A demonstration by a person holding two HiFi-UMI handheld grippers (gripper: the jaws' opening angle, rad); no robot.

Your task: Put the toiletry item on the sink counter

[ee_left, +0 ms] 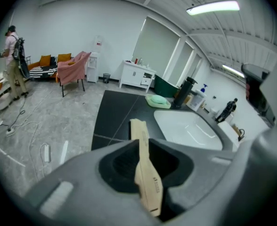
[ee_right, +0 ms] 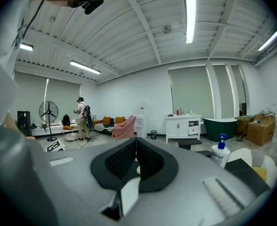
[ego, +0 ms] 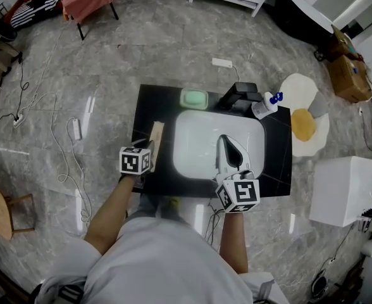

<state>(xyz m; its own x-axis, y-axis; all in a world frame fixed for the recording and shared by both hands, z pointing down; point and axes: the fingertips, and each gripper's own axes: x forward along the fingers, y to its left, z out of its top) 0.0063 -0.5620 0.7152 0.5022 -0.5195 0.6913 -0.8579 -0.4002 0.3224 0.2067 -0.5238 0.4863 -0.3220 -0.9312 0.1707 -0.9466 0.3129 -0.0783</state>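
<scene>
Left tool point(ee_left: 141, 154) is pinching a flat tan toiletry item point(ee_left: 139, 131) edge-on, its pads clamped on the item's near half while the far end sticks out ahead. Seen from the head view, the item is over the bare dark strip of the tabletop point(ego: 149, 109), at 9 o'clock from the basin point(ego: 198, 141). I cannot tell whether its far end touches the surface or hangs just above it. Right tool point(ee_right: 136, 149) is pressed together with nothing in it, and is held above the basin's near edge at about 5 o'clock, taking no part.

Judging by this, the step in hand is the placing itself: the item is carried to the spot but not yet let go. The next move calls for lowering the left tool until the item lies flat on that strip, then spreading the pads and drawing back toward 6 o'clock. The strip is narrow, so the item should stay clear of the basin rim and of the tabletop's 9 o'clock edge. A soap dish point(ego: 193, 98) sits at 12 o'clock, well apart
</scene>
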